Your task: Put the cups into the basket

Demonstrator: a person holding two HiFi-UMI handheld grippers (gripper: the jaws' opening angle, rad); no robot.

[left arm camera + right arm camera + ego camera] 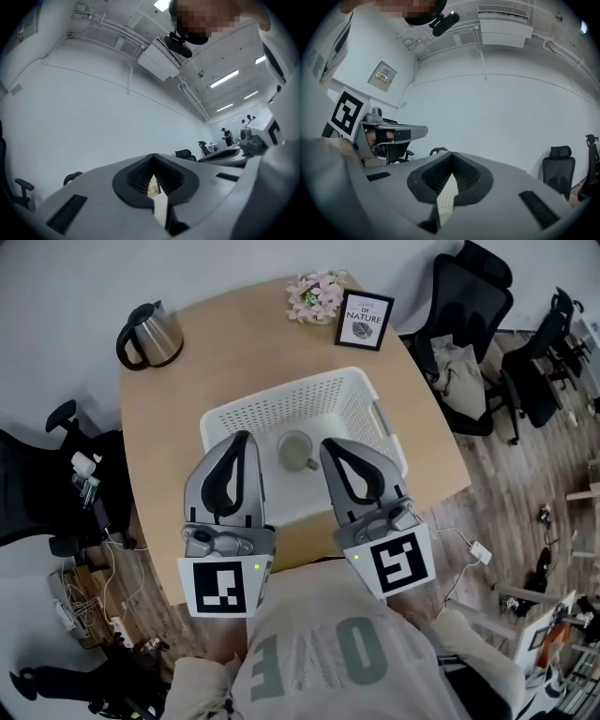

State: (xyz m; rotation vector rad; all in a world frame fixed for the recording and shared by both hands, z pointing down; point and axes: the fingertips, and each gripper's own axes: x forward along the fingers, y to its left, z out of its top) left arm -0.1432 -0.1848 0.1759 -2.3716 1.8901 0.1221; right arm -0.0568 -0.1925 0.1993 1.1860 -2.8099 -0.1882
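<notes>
- Nearest, at the bottom of the head view, was the person's grey shirt [319, 652].
- Just past it were the two marker cubes, the left cube [225, 585] and the right cube [397, 561], side by side.
- Left tongs [242, 439] were pressed together with nothing between the pads. Their own view showed the jaws meeting at the tip, with a bare wall beyond.
- Right tongs [328, 446] were likewise pressed together and empty, the jaws meeting in their own view too.
- Both tongs pointed away from the person, roughly parallel, and overlapped the near part of the basket [281, 399] in the head view.
- One cup [296, 450] stood upright, mouth up, on the basket floor. It showed in the gap between the two tongs' tips, and neither touched it.
- White and perforated, the basket sat on the round wooden desk [216, 362], near its front edge.
- Farther back on the desk, a steel kettle [150, 334] stood at the left, well apart from the basket.
- At the far edge were pink flowers [315, 294], with a small black frame [364, 320] just beside them on the right.
- Beyond the desk, black chairs [469, 306] stood on the wooden floor at the right.
</notes>
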